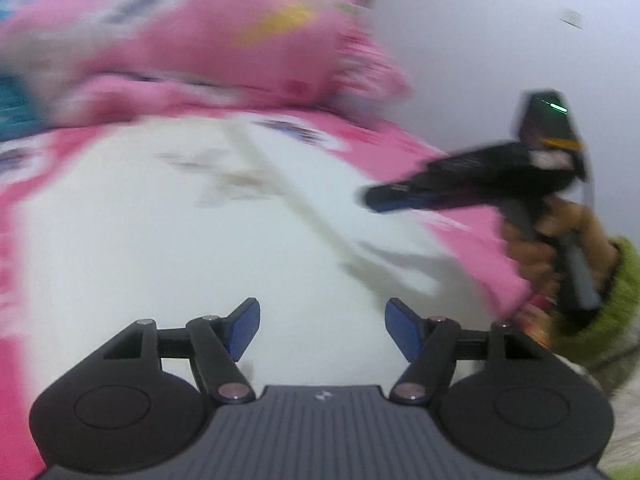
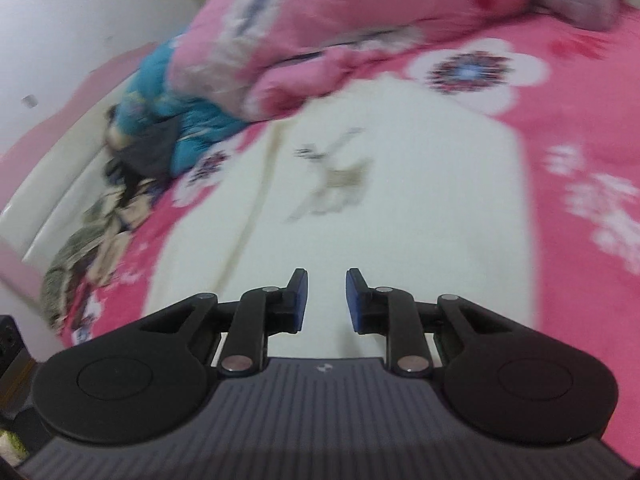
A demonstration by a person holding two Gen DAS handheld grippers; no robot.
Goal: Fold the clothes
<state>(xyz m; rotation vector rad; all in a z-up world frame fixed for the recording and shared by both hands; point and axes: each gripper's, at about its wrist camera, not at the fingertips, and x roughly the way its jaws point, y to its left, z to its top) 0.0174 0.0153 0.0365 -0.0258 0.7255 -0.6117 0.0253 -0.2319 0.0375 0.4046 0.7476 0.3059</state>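
A white garment point(image 1: 168, 240) with a faint grey print lies flat on the pink bed; it also shows in the right wrist view point(image 2: 392, 200). My left gripper point(image 1: 322, 328) is open and empty, hovering over the garment's near part. My right gripper point(image 2: 326, 300) is open with a narrower gap and empty, above the garment's near edge. In the left wrist view the right gripper point(image 1: 370, 198) appears at the right, held by a hand in a green sleeve, above the garment's right side. Both views are motion-blurred.
A pink floral sheet point(image 2: 580, 120) covers the bed. A pink quilt point(image 1: 180, 40) is heaped at the far end. A blue cloth point(image 2: 168, 100) and a pile of dark and patterned clothes point(image 2: 100, 208) lie by the bed's left edge. A white wall point(image 1: 500, 40) stands at right.
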